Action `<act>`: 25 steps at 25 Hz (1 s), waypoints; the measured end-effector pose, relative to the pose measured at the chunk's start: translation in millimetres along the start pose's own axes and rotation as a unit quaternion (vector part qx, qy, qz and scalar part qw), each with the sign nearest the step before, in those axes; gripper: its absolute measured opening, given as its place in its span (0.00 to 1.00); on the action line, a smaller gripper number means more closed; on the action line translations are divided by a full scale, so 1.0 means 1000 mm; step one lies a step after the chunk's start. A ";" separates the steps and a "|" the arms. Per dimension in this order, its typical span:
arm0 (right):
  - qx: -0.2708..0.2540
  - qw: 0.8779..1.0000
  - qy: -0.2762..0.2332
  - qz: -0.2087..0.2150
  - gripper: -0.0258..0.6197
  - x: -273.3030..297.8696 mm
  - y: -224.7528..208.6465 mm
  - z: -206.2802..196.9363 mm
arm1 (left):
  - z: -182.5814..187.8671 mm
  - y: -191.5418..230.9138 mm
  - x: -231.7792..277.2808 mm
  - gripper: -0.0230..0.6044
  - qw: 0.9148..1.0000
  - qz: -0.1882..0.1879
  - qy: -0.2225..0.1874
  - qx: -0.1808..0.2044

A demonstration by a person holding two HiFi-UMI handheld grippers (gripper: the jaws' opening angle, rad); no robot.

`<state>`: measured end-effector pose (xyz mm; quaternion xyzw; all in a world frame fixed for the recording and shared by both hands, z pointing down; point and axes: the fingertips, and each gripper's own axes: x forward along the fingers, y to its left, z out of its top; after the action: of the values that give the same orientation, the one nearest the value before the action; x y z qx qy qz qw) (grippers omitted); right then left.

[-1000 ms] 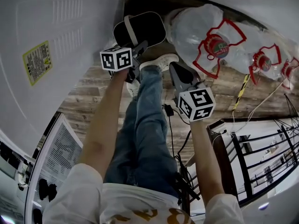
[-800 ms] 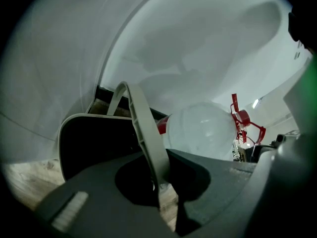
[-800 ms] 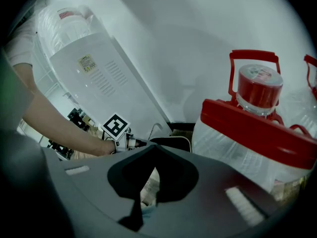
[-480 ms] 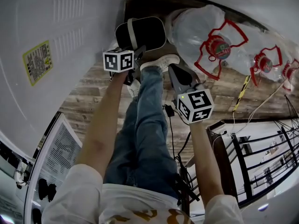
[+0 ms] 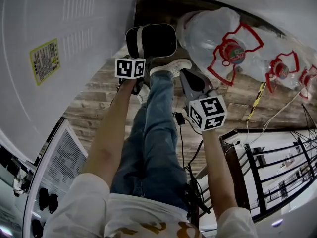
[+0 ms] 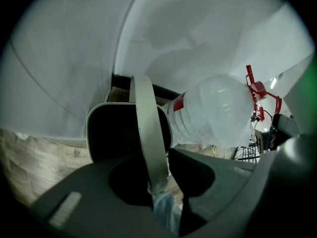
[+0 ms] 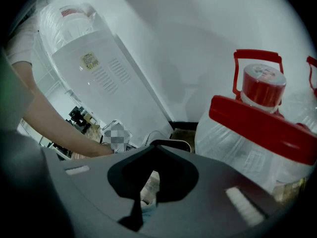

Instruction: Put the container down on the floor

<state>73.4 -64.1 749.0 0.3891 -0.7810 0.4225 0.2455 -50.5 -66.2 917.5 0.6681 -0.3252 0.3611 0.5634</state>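
Left gripper [image 5: 144, 62] is out in front, and its fingers are clamped on the pale handle [image 6: 147, 133] of the container [image 5: 151, 41], a black bin with a white rim. The left gripper view shows that handle standing up as a band across the dark opening and running down into the pinch. The container is tucked into the corner by the wall [image 6: 208, 29], with the wooden floor [image 5: 94, 100] around it; whether its base touches the boards, I cannot tell. It's tight in there: a tall white appliance [image 5: 64, 43] with a yellow label [image 5: 43, 61] crowds it on the left, and a big clear water jug [image 5: 213, 31] with a red carry handle lies just beside it on the right. A second jug [image 5: 280, 68] lies further right. The person's white sneaker [image 5: 171, 66] is planted right below the container, with the jeans leg [image 5: 156, 133] running back between the two arms. Right gripper [image 5: 185, 75] hangs near the first jug, apart from the container, its fingers together with nothing between them. Its own view looks past the red handle [image 7: 257, 125] toward the container's rim. Down at the lower right, well apart, there's a black railing [image 5: 277, 167], and cables trail across the floor.
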 end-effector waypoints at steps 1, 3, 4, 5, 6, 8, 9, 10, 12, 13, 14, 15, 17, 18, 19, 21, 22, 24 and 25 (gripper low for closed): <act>0.000 1.000 -0.001 -0.001 0.09 0.000 -0.001 0.001 | 0.002 0.003 -0.001 0.22 1.000 0.004 0.000 -0.002; 0.001 1.000 -0.002 -0.004 0.09 -0.002 -0.004 0.001 | 0.005 0.010 -0.004 0.25 1.000 0.015 0.002 -0.007; 0.002 1.000 -0.002 -0.006 0.09 -0.002 -0.005 0.001 | 0.007 0.013 -0.005 0.27 1.000 0.018 0.002 -0.010; 0.003 1.000 -0.003 -0.008 0.09 -0.003 -0.006 0.000 | 0.008 0.014 -0.007 0.27 1.000 0.018 0.000 -0.013; 0.004 1.000 -0.004 -0.009 0.09 -0.003 -0.006 0.000 | 0.011 0.015 -0.008 0.27 1.000 0.016 -0.004 -0.016; 0.008 1.000 -0.004 -0.009 0.09 -0.003 -0.004 -0.001 | 0.015 0.017 -0.012 0.27 1.000 0.019 -0.014 -0.015; 0.011 1.000 -0.004 -0.007 0.09 -0.002 -0.003 -0.001 | 0.017 0.019 -0.015 0.27 0.999 0.022 -0.018 -0.014; 0.013 1.000 -0.004 -0.004 0.09 -0.002 -0.001 -0.002 | 0.018 0.020 -0.017 0.27 0.999 0.026 -0.022 -0.014; 0.009 1.000 -0.001 -0.002 0.09 -0.002 0.004 -0.003 | 0.020 0.022 -0.022 0.27 0.999 0.035 -0.028 -0.016; 0.006 1.000 0.000 -0.002 0.09 -0.002 0.006 -0.003 | 0.021 0.024 -0.024 0.27 0.999 0.040 -0.031 -0.017; 0.003 1.000 0.001 -0.002 0.09 -0.002 0.008 -0.003 | 0.022 0.025 -0.027 0.27 0.998 0.046 -0.035 -0.018; 0.002 1.000 0.001 -0.002 0.09 -0.002 0.010 -0.002 | 0.022 0.027 -0.030 0.27 0.998 0.051 -0.038 -0.020; 0.000 1.000 0.000 -0.001 0.09 -0.004 0.014 -0.001 | 0.020 0.028 -0.036 0.27 0.997 0.055 -0.041 -0.030; 0.000 1.000 -0.001 -0.001 0.09 -0.006 0.016 -0.001 | 0.017 0.029 -0.037 0.26 0.997 0.054 -0.040 -0.037; -0.002 1.000 -0.001 -0.002 0.09 -0.007 0.017 0.000 | 0.016 0.029 -0.039 0.25 0.997 0.054 -0.039 -0.042; -0.004 1.000 -0.003 -0.003 0.09 -0.009 0.018 0.002 | 0.014 0.030 -0.042 0.26 0.997 0.059 -0.037 -0.045; -0.006 1.000 -0.003 -0.004 0.09 -0.010 0.018 0.003 | 0.013 0.030 -0.044 0.26 0.996 0.063 -0.035 -0.045; -0.012 1.000 -0.004 -0.006 0.09 -0.012 0.019 0.006 | 0.013 0.031 -0.048 0.27 0.996 0.068 -0.030 -0.045; -0.016 1.000 -0.004 -0.007 0.09 -0.013 0.020 0.007 | 0.013 0.031 -0.051 0.27 0.996 0.069 -0.028 -0.046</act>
<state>64.3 -58.1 726.3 0.3921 -0.7860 0.4066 0.2512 -101.5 -81.9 889.1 0.6276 -0.4021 0.3647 0.5580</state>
